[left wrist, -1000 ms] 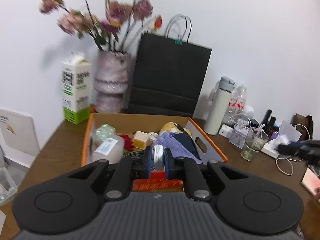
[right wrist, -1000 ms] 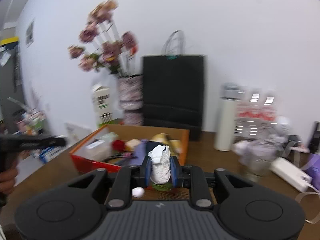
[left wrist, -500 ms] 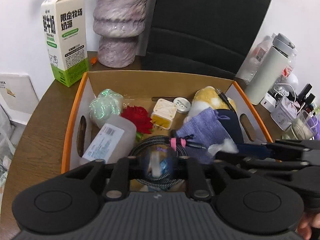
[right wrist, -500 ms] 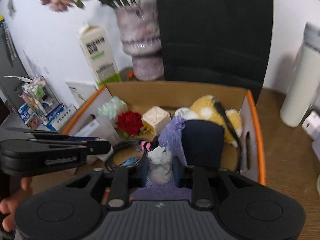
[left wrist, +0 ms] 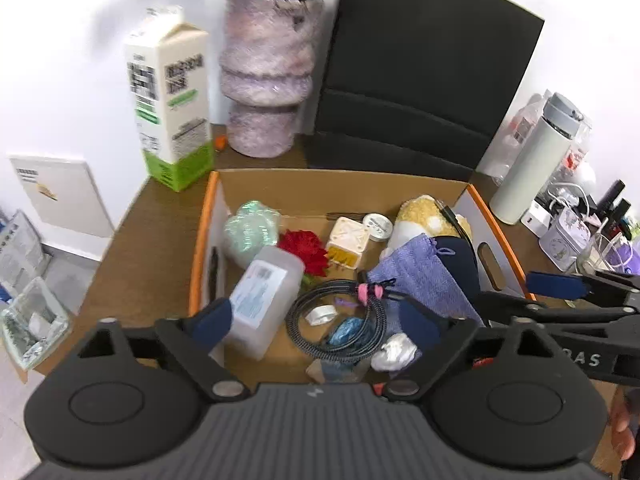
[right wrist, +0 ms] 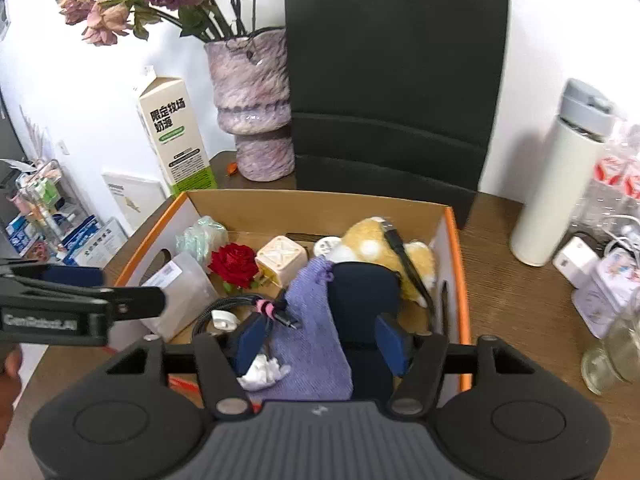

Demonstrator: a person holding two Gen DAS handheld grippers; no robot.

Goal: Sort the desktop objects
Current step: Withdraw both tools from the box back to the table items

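Note:
An orange-edged cardboard box [left wrist: 203, 248] [right wrist: 454, 248] holds several objects: a clear bottle [left wrist: 264, 300], a red rose [right wrist: 234, 262], a coiled black cable [left wrist: 340, 320], a purple pouch [right wrist: 316, 332], a yellow plush [right wrist: 376, 252]. My left gripper [left wrist: 316, 320] is open and empty above the box's near end. A blue wrapped item [left wrist: 346, 330] lies in the cable coil below it. My right gripper [right wrist: 324, 336] is open and empty. A crumpled white tissue [right wrist: 262, 370] [left wrist: 394, 352] lies on the pouch just below its left finger.
A milk carton [left wrist: 170, 96], a purple vase [left wrist: 266, 76] and a black paper bag [left wrist: 420, 80] stand behind the box. A white thermos [right wrist: 556, 176], chargers, a tin and a glass [right wrist: 612, 356] crowd the table's right side.
Both grippers moved over the box and opened. The left one let go of the blue item into the cable coil. The right one let go of the white tissue onto the purple pouch.

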